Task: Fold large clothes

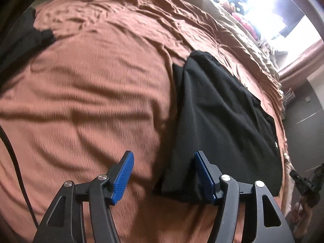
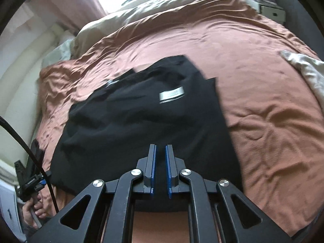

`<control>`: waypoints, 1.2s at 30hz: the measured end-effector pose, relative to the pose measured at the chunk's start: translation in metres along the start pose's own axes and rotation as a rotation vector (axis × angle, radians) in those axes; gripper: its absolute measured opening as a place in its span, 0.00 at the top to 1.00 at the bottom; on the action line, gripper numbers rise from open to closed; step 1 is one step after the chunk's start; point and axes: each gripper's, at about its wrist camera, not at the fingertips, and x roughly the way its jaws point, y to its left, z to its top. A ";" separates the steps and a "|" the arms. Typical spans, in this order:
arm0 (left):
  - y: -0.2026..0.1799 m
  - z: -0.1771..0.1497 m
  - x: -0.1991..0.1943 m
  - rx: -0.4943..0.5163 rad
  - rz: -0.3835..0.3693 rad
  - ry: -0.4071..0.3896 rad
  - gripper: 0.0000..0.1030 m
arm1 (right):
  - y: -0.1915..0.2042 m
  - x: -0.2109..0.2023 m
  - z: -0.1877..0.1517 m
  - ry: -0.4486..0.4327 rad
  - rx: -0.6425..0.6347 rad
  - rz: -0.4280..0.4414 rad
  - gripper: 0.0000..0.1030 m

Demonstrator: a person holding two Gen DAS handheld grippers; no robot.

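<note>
A black garment (image 1: 218,117) lies folded on the rust-brown bedspread (image 1: 91,93). In the left wrist view my left gripper (image 1: 164,162) is open and empty, its right blue pad over the garment's near left edge. In the right wrist view the same black garment (image 2: 141,113) shows a white label (image 2: 171,94). My right gripper (image 2: 160,151) hovers over its near edge, jaws nearly closed with a narrow gap and nothing between them. The left gripper (image 2: 30,180) also shows at the far left of that view, held by a hand.
More dark clothing (image 1: 22,40) lies at the bed's far left. A beige duvet (image 2: 154,4) and pillows are at the head of the bed under a bright window. A pale cloth (image 2: 305,70) lies on the bed at the right. A black cable (image 2: 30,147) hangs at left.
</note>
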 end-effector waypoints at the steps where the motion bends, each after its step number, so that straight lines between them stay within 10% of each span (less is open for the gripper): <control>1: 0.001 -0.004 0.001 -0.011 -0.010 0.008 0.35 | 0.007 0.002 -0.002 0.010 -0.013 0.008 0.94; 21: -0.007 -0.010 0.027 -0.098 -0.085 0.005 0.38 | 0.109 0.107 -0.030 0.247 -0.270 0.046 0.94; 26: -0.005 -0.012 0.020 -0.138 -0.078 -0.043 0.55 | 0.116 0.136 -0.013 0.225 -0.265 0.002 0.94; 36: -0.002 -0.018 0.019 -0.183 -0.063 -0.073 0.58 | 0.127 0.186 0.036 0.178 -0.236 -0.044 0.94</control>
